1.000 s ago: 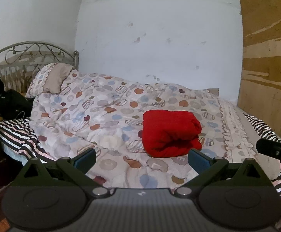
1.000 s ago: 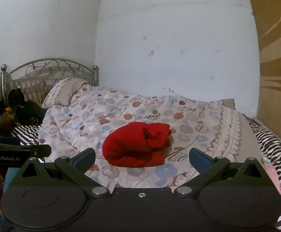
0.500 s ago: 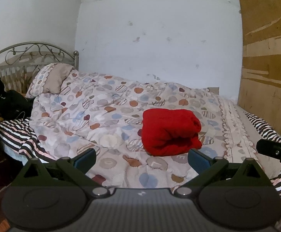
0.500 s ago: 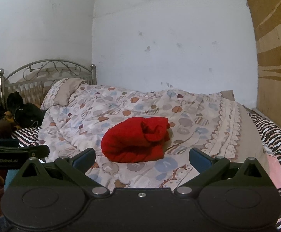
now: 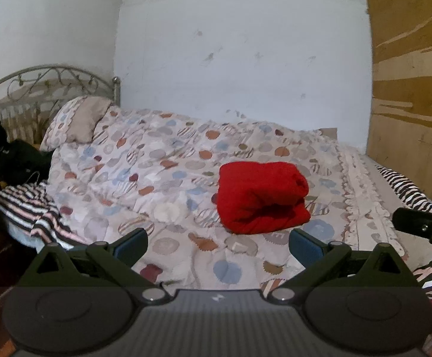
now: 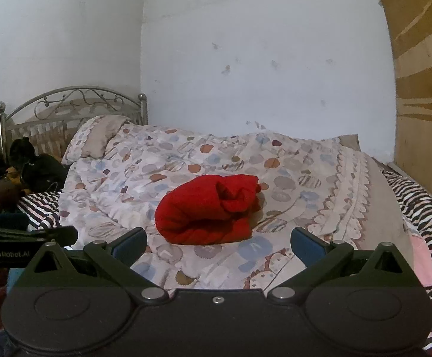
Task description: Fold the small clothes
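- Left gripper (image 5: 217, 242): jaws wide, nothing between them; held level, low at the near edge of the bed, aimed across it toward the wall.
- Right gripper (image 6: 218, 242): jaws likewise wide and empty, same level pose; its side showed at the right edge of the left view, so the two sat side by side, near each other.
- Red garment (image 5: 262, 197): lay as a folded bundle on the quilt (image 5: 162, 160), about mid-bed, apart from both tools.
- Bearing: ahead and slightly right of the left gripper; ahead and slightly left of the right one (image 6: 208, 209). It sat between the two lines of sight.
- Long axis ran roughly crosswise to both tools; rolled fold faced them.
- Judgement: neither clearly nearer; fold looked nearly or fully done.
- Far: pillow (image 5: 77, 122), metal headboard (image 5: 46, 80).
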The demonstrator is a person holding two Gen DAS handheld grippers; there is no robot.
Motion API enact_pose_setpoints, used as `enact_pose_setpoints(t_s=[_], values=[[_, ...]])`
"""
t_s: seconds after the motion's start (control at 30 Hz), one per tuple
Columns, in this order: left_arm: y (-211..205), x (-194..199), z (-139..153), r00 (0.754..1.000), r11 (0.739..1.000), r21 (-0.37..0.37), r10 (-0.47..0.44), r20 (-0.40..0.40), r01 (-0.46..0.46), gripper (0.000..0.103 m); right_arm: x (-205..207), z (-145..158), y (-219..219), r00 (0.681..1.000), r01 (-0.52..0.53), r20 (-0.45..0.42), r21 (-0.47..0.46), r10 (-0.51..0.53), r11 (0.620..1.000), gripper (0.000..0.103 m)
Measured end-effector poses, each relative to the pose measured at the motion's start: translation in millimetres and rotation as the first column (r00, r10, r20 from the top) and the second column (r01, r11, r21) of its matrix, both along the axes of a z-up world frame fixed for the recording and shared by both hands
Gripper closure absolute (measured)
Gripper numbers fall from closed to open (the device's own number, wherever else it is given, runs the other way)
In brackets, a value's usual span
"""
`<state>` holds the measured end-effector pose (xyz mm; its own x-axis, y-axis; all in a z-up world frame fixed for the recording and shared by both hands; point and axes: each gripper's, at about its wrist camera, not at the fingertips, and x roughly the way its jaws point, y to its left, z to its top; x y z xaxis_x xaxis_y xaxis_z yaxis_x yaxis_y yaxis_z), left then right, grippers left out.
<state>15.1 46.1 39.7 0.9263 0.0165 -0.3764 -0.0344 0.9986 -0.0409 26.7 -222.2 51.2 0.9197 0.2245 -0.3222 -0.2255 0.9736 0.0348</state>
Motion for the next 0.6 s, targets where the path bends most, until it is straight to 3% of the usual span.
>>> enact_pose_setpoints(t_s=[0.6], values=[[-2.6,-3.5,-0.2,0.998,0.998,-0.003,-0.058,0.015,0.058,0.001,-1.1,0.7,-8.1,1.000,0.016,-0.006,-0.033,-0.016,0.999,0.000]])
